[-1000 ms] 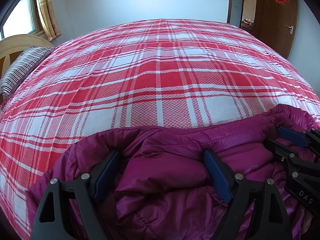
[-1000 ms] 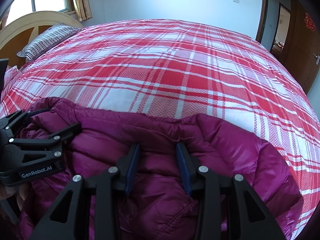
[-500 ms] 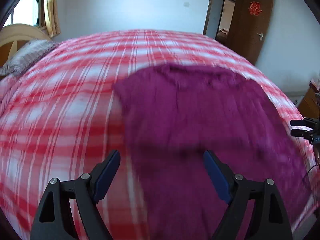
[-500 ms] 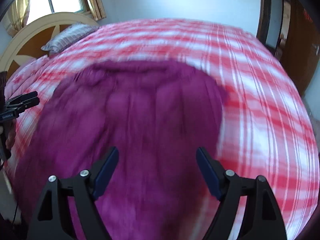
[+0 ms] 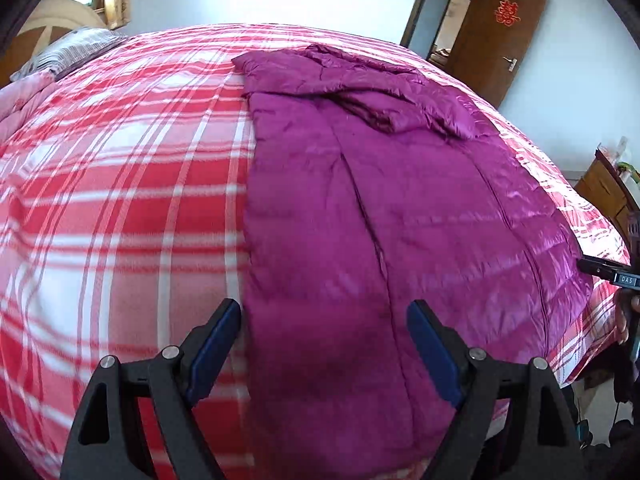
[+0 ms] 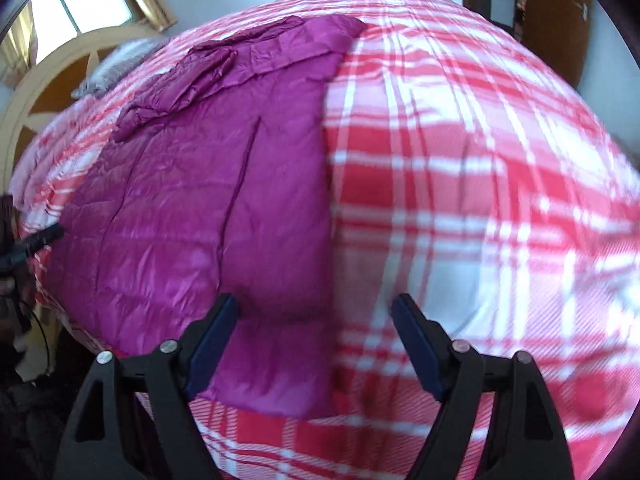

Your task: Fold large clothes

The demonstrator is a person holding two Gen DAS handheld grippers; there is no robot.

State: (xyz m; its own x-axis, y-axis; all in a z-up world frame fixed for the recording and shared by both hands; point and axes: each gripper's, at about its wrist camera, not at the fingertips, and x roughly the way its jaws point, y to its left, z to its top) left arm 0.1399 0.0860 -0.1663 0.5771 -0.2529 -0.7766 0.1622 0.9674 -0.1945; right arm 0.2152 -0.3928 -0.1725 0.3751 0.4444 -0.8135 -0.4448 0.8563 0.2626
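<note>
Between the spread fingers of the left gripper (image 5: pixel 323 354) and right gripper (image 6: pixel 313 346): nothing held, both wide open above the near hem. Magenta down coat (image 5: pixel 380 208) flat on the plaid bed (image 5: pixel 120 200), sleeves bunched at the far end. Probably light, puffy, slippery (best pinched at hem corners). Striped pillow (image 5: pixel 68 50) well apart; no obstruction.

so the jacket (image 5: pixel 400 200) lies spread flat on the bed (image 5: pixel 120 200), running from the near edge toward the far side. Pillow (image 5: pixel 68 52) sits up at the headboard end, door (image 5: pixel 504 32) behind the bed's far corner.
</note>
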